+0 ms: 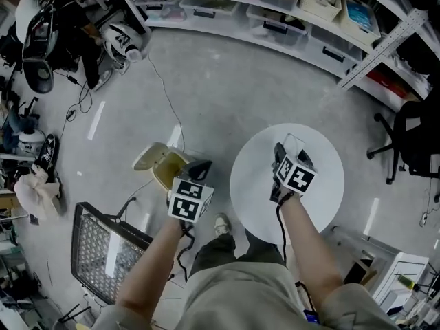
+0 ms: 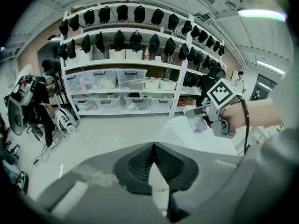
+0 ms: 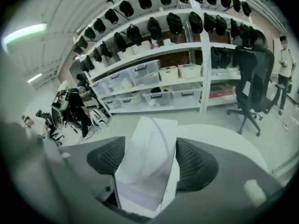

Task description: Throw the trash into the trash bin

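My right gripper (image 3: 150, 149) is shut on a white cardboard box (image 3: 145, 171), with both pads pressed against its sides. In the head view this gripper (image 1: 282, 154) holds the box (image 1: 292, 144) over the round white table (image 1: 323, 184). The left gripper view catches it from the side (image 2: 205, 116), above the table (image 2: 182, 130). My left gripper (image 2: 154, 148) is shut with nothing between its pads. It hangs (image 1: 200, 166) just right of a cream trash bin (image 1: 159, 162) with a raised lid, which stands on the floor left of the table.
A wire mesh basket (image 1: 103, 249) sits on the floor at the lower left. Shelves with plastic bins (image 1: 275, 19) run along the back. An office chair (image 1: 405, 139) stands at the right, and gear and cables (image 1: 55, 40) clutter the left.
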`<state>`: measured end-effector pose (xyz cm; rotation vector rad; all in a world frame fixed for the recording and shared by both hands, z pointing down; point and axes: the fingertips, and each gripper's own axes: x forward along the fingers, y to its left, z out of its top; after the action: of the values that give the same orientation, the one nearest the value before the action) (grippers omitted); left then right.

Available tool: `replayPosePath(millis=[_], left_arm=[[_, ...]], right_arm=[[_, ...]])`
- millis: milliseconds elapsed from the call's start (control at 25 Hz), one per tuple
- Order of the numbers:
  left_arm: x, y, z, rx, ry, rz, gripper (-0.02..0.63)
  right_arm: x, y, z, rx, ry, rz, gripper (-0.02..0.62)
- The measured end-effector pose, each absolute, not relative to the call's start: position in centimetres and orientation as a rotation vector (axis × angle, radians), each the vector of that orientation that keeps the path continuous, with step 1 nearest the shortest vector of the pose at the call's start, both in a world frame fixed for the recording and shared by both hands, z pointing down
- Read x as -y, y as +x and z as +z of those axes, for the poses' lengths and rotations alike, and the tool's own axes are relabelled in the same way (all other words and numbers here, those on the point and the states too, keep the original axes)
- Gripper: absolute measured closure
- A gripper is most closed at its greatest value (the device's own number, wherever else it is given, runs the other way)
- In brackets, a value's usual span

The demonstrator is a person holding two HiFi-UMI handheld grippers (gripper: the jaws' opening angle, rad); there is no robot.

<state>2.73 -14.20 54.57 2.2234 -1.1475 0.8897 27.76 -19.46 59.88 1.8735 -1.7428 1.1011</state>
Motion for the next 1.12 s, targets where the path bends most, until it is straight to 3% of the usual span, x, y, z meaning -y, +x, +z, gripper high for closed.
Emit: replayPosePath(millis=[480, 720, 1120], left_arm=[[13.4, -14.1, 50.1, 1.57, 2.037, 0.794, 0.604], [9.5, -21.8, 51.2, 1.705, 1.895, 0.721, 0.604], [5.0, -29.0, 58.2, 1.784, 1.746, 0.643, 0.604]], right_arm=[[25.3, 8.3, 50.0, 2.262, 1.384, 0.757, 0.25], [21.8, -4.0, 52.6, 2.351, 1.017, 0.677, 0.253], [14.6, -16.7, 61.4, 2.319, 0.61, 0.584, 0.252]])
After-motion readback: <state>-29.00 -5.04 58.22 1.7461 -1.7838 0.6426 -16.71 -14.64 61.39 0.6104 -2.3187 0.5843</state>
